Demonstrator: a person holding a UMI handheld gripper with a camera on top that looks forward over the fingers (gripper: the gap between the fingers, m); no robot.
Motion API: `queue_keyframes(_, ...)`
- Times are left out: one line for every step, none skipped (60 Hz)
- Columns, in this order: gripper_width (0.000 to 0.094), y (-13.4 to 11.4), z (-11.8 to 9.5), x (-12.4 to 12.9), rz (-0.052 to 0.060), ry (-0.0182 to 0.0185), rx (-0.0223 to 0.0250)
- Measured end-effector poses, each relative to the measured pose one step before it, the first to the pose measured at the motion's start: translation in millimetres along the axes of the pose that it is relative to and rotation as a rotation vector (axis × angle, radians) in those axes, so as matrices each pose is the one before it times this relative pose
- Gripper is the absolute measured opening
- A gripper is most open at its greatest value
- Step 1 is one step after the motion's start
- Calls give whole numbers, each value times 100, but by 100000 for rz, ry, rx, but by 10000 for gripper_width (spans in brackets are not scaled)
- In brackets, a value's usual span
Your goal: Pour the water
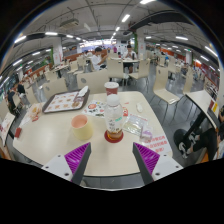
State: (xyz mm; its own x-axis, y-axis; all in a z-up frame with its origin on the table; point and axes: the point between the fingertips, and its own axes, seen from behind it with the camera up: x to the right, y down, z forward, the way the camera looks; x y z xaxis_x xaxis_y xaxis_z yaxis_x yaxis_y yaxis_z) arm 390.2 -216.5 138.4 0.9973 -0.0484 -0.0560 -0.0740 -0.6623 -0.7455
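At the bottom of the frame the gripper [112, 160] shows its two dark fingers with magenta checked pads [76, 153] spread wide apart; the jaws stand open and hold nothing. Bare white tabletop [50, 140] lies between them.

Just ahead of the fingers, in the lower centre of the frame, stands a clear plastic bottle with a white label and a red cap [114, 115], upright on a small red coaster or base [115, 136]. It is centred on the gap between the fingers but not yet inside it. To the left of the bottle, near it but apart, sits a pink plastic cup [81, 127], also upright. To the right of the bottle lies a small clear object [138, 127] that I cannot identify.

Further back, centre frame, a red-and-white paper cup [111, 88] stands, and in the upper left of the table rests a dark tray of small items [64, 101]. Beyond are canteen tables and chairs.

The step in hand looks like the reach for the bottle. To do it well, advance straight so the body passes evenly between the pads, close at mid-height below the label's top, and keep it upright until it is over the pink cup; whether the cap is loose cannot be told.
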Motion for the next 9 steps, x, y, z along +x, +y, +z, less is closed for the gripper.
queue_keyframes(846, 82, -136, -51, -92, 200, -305)
queue_keyframes(847, 88, -164, -40, -80, 202, -200)
queue_keyframes(845, 64, -145, -51, -7, 46, -123)
queue_keyframes(847, 25, -122, -92, 56, -151, -100)
queue_keyframes(848, 79, 142, -52, -91, -115, -51)
queue_keyframes(843, -15, -102, -125, -150, -119, 30)
queue_keyframes(845, -70, -79, -94, -212, -85, 126)
queue_keyframes(845, -64, -64, -106, -371, -33, 106)
queue_keyframes(844, -74, -74, -65, -542, 28, 51)
